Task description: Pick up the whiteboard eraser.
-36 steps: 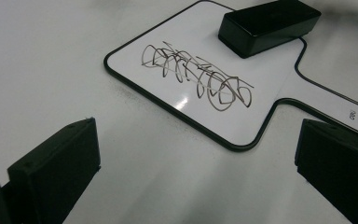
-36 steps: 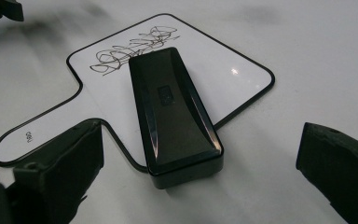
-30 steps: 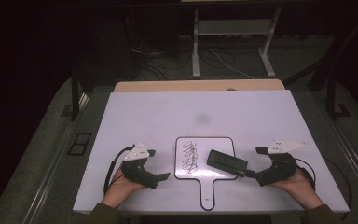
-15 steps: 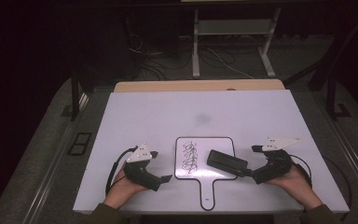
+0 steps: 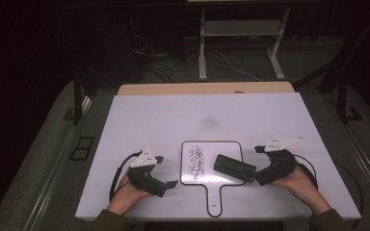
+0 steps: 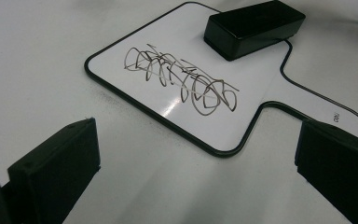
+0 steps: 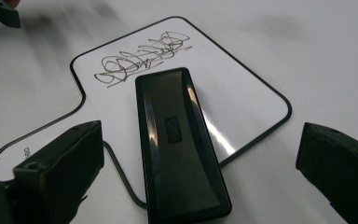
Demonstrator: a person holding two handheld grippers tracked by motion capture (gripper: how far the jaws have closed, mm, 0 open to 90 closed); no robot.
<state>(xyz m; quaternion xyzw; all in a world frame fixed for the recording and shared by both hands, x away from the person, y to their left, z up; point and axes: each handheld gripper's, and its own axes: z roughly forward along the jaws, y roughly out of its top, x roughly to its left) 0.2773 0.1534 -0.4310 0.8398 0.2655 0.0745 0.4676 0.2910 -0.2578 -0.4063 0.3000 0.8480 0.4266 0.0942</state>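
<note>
With jaws wide, the right gripper [image 5: 256, 166] should straddle the eraser [image 5: 234, 167] lying at the board's [image 5: 211, 145] 3 o'clock edge, squarely across its width, while the wide-open left gripper [image 5: 166, 171] steadies the board.

The eraser [image 7: 179, 144] looks like black plastic, smooth and glossy on top, with bright reflections. Under it, the small whiteboard [image 6: 177, 70] has a shiny white surface and a thin dark rim. The table [image 5: 173, 115] around the whiteboard is white, smooth and more matt. Both grippers' jaws look like matt black plastic.
</note>
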